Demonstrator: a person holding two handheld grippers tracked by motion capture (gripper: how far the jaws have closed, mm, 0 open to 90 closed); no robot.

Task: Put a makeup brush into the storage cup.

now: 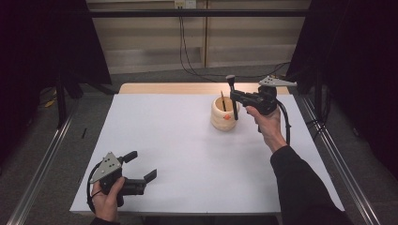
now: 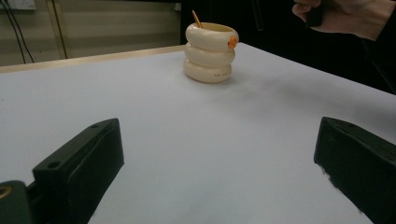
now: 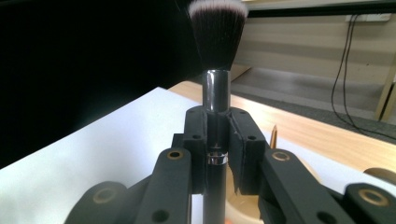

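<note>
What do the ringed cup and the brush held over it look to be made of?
Ringed cup: smooth cream surface with a soft sheen, probably glazed ceramic or glossy plastic; I cannot tell which. Brush: dark, pale-tipped bristles that look like soft synthetic fibre; the handle is glossy dark grey with a bright band, likely metal or lacquered plastic. The right gripper clamps it.

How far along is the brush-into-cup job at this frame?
Done: the right gripper is clamped on the makeup brush, bristles up. In hand: the brush is upright at the cream ringed cup, which already holds a thin stick. Left: release. The left gripper waits open.
</note>
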